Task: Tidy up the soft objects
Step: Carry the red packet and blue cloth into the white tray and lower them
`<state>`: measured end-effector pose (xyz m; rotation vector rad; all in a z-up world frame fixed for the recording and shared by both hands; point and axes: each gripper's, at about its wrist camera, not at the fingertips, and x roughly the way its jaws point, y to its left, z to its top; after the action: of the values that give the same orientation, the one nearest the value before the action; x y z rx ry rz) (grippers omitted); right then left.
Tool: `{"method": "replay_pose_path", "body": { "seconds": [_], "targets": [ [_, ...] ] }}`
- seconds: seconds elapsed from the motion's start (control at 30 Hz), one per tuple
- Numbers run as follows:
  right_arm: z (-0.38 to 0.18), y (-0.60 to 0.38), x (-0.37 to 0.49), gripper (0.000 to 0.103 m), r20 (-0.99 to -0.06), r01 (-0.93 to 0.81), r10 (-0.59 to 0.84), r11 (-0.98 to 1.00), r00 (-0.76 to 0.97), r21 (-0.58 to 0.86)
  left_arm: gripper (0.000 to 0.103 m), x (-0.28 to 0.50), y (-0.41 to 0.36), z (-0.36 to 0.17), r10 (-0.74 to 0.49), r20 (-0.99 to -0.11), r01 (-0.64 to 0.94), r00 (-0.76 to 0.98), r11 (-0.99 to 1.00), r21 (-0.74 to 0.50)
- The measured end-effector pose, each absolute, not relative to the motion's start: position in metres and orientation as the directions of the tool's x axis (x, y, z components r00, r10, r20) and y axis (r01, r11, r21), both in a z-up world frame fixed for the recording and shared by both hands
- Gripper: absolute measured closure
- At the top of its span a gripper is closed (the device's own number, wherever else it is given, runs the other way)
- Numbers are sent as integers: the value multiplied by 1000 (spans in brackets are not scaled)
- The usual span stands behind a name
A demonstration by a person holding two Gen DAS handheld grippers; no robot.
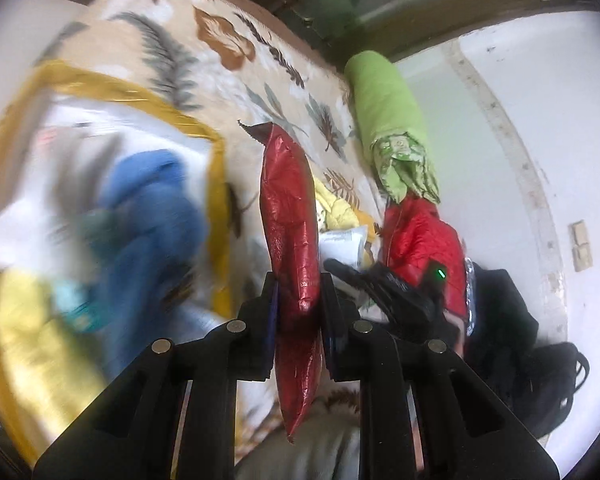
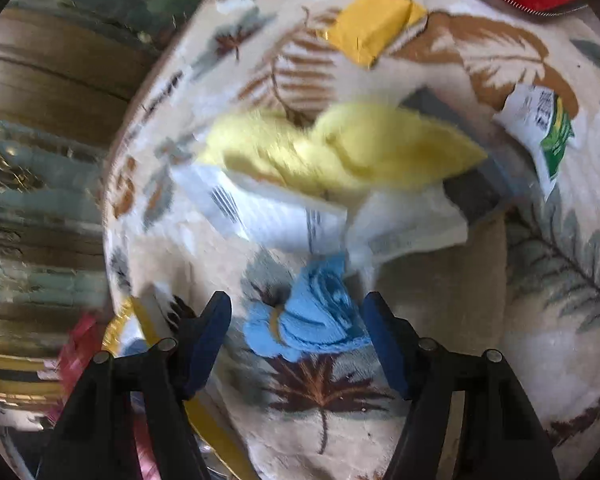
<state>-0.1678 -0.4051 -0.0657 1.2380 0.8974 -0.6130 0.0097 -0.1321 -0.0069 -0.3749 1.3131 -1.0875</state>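
My left gripper point(image 1: 298, 300) is shut on a shiny red foil pouch point(image 1: 290, 216) and holds it upright above the leaf-patterned blanket point(image 1: 204, 60). To its left lies a gold-edged clear bag point(image 1: 216, 168) with a blue cloth point(image 1: 156, 216) in it, blurred. My right gripper point(image 2: 296, 328) is open, its blue pads either side of a light blue cloth point(image 2: 312, 316) on the blanket point(image 2: 440, 300). Beyond it lie a yellow cloth point(image 2: 340, 148) and white packets point(image 2: 284, 216). The right gripper's black body point(image 1: 392, 292) shows in the left wrist view.
A green rolled cushion point(image 1: 388, 120) and a red quilted jacket point(image 1: 424, 240) lie at the right of the blanket, with dark items point(image 1: 512, 332) beside them. A yellow packet point(image 2: 372, 24) and a white-green packet point(image 2: 540, 128) lie farther off. A wooden bed frame point(image 2: 40, 80) is at left.
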Motion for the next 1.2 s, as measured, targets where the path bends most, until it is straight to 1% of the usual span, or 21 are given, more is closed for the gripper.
{"method": "replay_pose_path", "body": {
  "seconds": [0.03, 0.07, 0.13, 0.17, 0.23, 0.27, 0.33, 0.4, 0.5, 0.53, 0.57, 0.63, 0.67, 0.73, 0.8, 0.87, 0.93, 1.0, 1.13, 1.2],
  "targets": [
    [-68, -405, -165, 43, -846, 812, 86, 244, 526, 530, 85, 10, -116, -7, -808, -579, 418, -112, 490, -765],
    [-69, -404, -163, 47, -849, 813, 95, 247, 521, 527, 85, 10, -104, -7, -813, -573, 414, -107, 488, -769],
    [-69, -402, -160, 59, -860, 820, 98, 263, 501, 508, 85, 12, -79, -9, -827, -557, 397, -84, 484, -779],
    [-68, -401, -158, 62, -864, 821, 98, 276, 494, 500, 85, 14, -69, -11, -834, -548, 376, -72, 486, -789],
    [-63, -398, -152, 72, -876, 823, 78, 314, 475, 474, 85, 16, -51, -17, -852, -521, 339, -54, 475, -812],
    [-59, -396, -151, 74, -878, 820, 68, 331, 474, 468, 85, 17, -42, -20, -858, -512, 324, -48, 472, -820],
    [-45, -391, -149, 86, -856, 787, 47, 371, 515, 493, 85, 18, -30, -26, -861, -507, 302, -39, 474, -828],
    [-30, -385, -149, 86, -820, 741, 31, 408, 572, 533, 85, 21, -23, -31, -858, -512, 276, -40, 483, -831],
    [2, -366, -149, 87, -760, 659, -9, 506, 649, 557, 85, 22, -14, -33, -849, -528, 274, -37, 499, -822],
    [17, -355, -148, 87, -724, 607, -16, 557, 690, 567, 85, 21, -13, -33, -844, -535, 279, -36, 505, -817],
    [25, -347, -148, 87, -696, 567, -12, 589, 718, 576, 85, 20, -12, -33, -841, -540, 286, -39, 508, -812],
    [43, -322, -150, 87, -624, 441, 51, 662, 780, 606, 85, 18, -9, -32, -837, -546, 293, -46, 511, -808],
    [53, -303, -150, 87, -600, 379, 78, 709, 796, 595, 85, 17, -9, -33, -831, -554, 299, -49, 517, -802],
    [52, -267, -142, 87, -610, 312, 115, 776, 784, 548, 85, 16, -8, -34, -817, -575, 311, -50, 534, -786],
    [41, -240, -131, 87, -657, 286, 148, 814, 740, 506, 85, 14, -9, -35, -804, -592, 319, -49, 549, -772],
    [28, -220, -112, 87, -729, 288, 145, 853, 669, 434, 85, 12, -11, -36, -789, -612, 332, -54, 564, -756],
    [21, -221, -106, 87, -750, 288, 174, 849, 638, 442, 85, 10, -14, -37, -770, -635, 348, -58, 581, -736],
    [7, -228, -101, 87, -771, 310, 225, 822, 595, 479, 85, 9, -16, -39, -759, -648, 354, -65, 590, -726],
    [-12, -224, -85, 86, -825, 335, 250, 824, 507, 456, 85, 5, -21, -43, -757, -645, 355, -102, 578, -734],
    [-13, -222, -87, 86, -820, 323, 267, 822, 506, 468, 85, 1, -25, -42, -756, -642, 373, -128, 563, -737]
  ]
}}
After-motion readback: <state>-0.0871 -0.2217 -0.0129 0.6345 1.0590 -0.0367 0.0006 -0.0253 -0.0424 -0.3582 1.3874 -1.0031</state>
